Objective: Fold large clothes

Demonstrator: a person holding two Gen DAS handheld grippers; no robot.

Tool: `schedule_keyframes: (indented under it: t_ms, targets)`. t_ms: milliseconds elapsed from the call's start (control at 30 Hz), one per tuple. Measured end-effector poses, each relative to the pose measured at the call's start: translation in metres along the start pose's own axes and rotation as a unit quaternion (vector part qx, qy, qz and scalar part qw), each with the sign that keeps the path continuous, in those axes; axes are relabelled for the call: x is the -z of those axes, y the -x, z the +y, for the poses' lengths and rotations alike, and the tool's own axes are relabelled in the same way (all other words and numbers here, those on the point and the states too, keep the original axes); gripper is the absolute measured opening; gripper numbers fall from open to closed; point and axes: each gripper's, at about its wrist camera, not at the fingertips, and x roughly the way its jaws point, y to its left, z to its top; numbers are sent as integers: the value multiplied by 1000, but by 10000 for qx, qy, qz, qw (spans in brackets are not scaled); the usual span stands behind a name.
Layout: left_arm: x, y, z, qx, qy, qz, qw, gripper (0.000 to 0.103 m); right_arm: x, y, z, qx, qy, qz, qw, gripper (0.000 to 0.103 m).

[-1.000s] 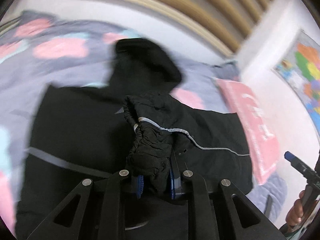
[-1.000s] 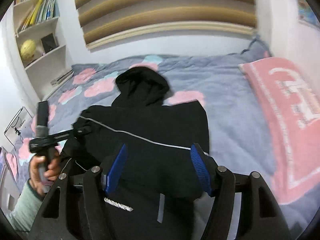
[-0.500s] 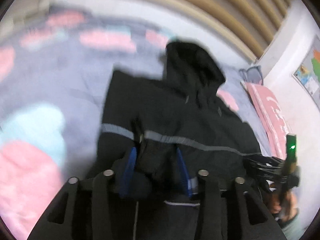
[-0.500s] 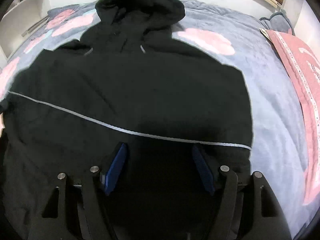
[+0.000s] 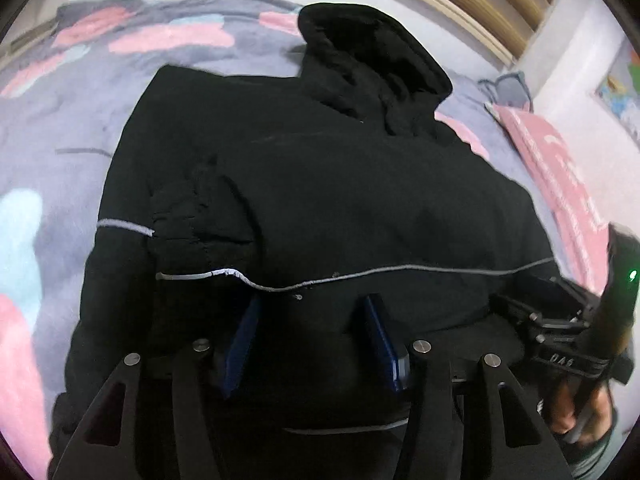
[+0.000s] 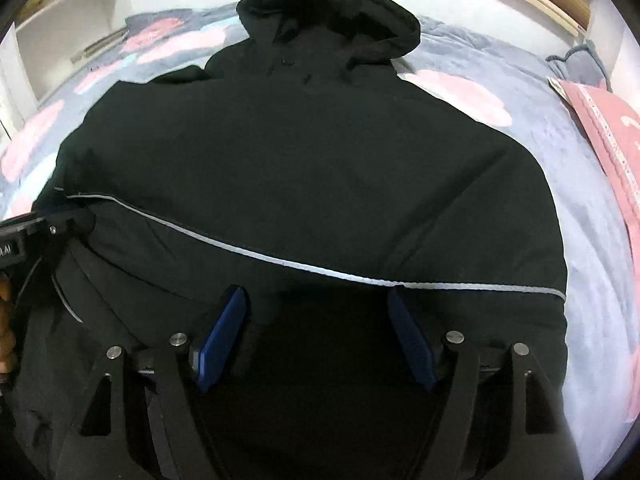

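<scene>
Garment: large black hooded jacket [image 5: 340, 200] w/ thin grey reflective piping, spread flat on the bed, hood [image 6: 328, 16] at the far end, hem toward the cameras.
Sleeve: one black quilted sleeve [image 5: 200, 216] lies folded in over the body, left part of the left wrist view; its cuff sits just above the piping line.
Bed: grey-lilac bedspread [image 6: 500, 64] w/ pink & pale-blue cloud patches; it shows around the jacket on all far sides.
Left hand-held gripper [image 5: 312, 332]: blue pads apart, jaws have just been opening; only flat jacket cloth lies betw. them, nothing pinched. It sits low over the lower half of the jacket, just below the piping.
Right hand-held gripper [image 6: 316, 332]: blue pads wide apart, jaws have just been opening a bit more; no grip, dark jacket fabric underneath & betw. them.
Person: hand [image 5: 580, 412] around the right tool's handle, at the right edge of the left wrist view.
Side: pink cloth w/ white lettering [image 6: 612, 140] on the bed, right of the jacket, apart from it.
Room: white shelving [image 6: 68, 20] far left; wood slats on the wall behind.
</scene>
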Motion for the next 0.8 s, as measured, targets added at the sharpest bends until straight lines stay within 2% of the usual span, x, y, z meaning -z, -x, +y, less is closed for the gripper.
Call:
schedule_keyframes:
  t_ms: [67,233,367,433,500,600,800]
  targets:
    - [1,0,-4,-74,-124,-53,9999,54,3,0,2,26,37,-70,10000,76]
    - [2,11,2,245,-45,-177,9995,55,1,14,-3,-211,-50,35,9998,76]
    - [-15,44,1,370,-25,-256,9990,55,-18,36,-19,-687,-384,289,9965,76]
    - [-28,67,-2,362,-56,-322,9988,55,-34,58,-30,-737,-533,262,9955,76]
    - [-50,93,-5,421,-40,-375,9984,55,-51,78,-38,-698,-603,186,9956,76]
    - [-88,115,-15,439,13,-400,9982,55,-94,119,-53,-741,-751,33,9944,76]
    - [-167,164,-40,487,-123,-617,9968,55,-179,168,-67,-685,-842,-211,9939,76]
